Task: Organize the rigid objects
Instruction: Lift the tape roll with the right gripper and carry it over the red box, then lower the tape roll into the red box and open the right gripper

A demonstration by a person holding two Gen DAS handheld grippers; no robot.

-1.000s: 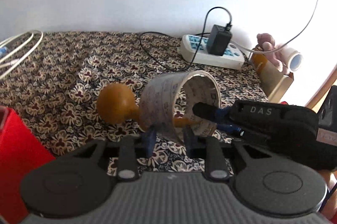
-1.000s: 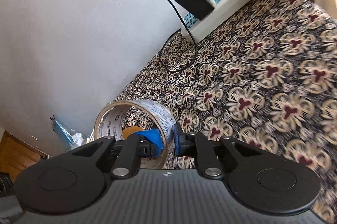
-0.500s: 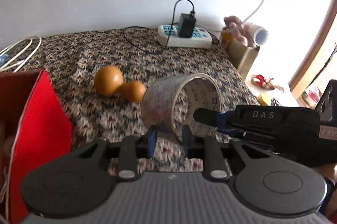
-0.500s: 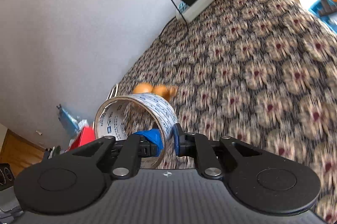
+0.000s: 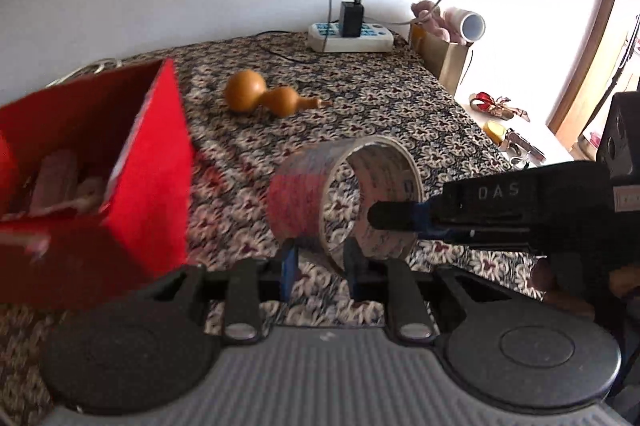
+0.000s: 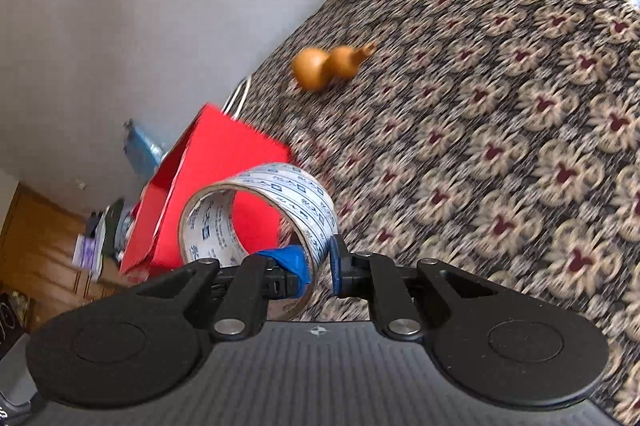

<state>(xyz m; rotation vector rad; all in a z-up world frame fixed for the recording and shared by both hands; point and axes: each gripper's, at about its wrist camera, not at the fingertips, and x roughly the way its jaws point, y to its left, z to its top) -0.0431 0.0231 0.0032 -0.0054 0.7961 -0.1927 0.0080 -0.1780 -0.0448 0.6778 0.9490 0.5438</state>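
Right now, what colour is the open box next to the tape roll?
Bright red; the box shows best in the left wrist view, left of the tape roll.

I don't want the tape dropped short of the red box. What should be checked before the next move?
1. Right gripper clamps the tape roll's wall, one finger inside: ok.
2. Left gripper's fingers flank the roll's lower edge: ok.
3. Roll lifted off the cloth: ok.
4. Red box open on top: ok. Room inside: cannot tell, things already lie in it.
5. Roll above the box opening: not ok, it hangs beside the box.
6. Gourd out of the way: ok, it lies farther back.
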